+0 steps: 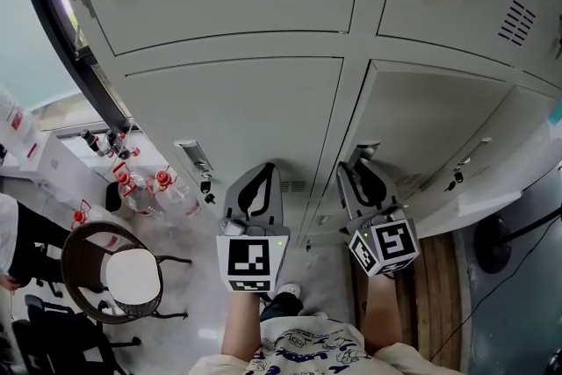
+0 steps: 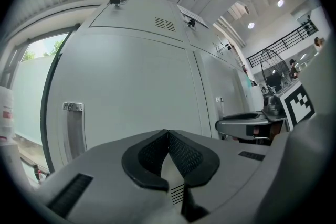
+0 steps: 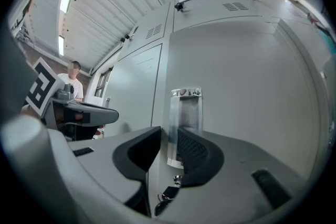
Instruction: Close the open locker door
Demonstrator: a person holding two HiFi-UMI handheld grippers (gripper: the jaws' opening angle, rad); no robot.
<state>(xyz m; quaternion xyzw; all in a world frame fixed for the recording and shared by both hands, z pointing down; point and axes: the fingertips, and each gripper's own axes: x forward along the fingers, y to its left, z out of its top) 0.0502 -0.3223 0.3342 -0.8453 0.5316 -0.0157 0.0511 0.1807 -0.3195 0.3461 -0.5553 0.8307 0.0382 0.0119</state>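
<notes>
Grey locker door (image 1: 430,127), lower R of bank, looks slightly ajar along its L handle edge.
R gripper (image 3: 169,131) level at that edge, jaws part spread, not pinching; metal handle plate (image 3: 186,107) seen btwn them, keys (image 3: 169,194) hang below. L gripper (image 2: 168,132) pressed together, empty, facing the shut neighbour door (image 1: 237,118). Wood floor strip (image 1: 435,294) lies below the door. Chair (image 1: 75,250) and bottles (image 1: 162,189) stand well to L, apart from both grippers.

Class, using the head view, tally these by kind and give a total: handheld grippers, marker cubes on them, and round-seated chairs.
Grippers: 2 (left gripper, right gripper)
Marker cubes: 2
Chair: 1
Total: 5
</notes>
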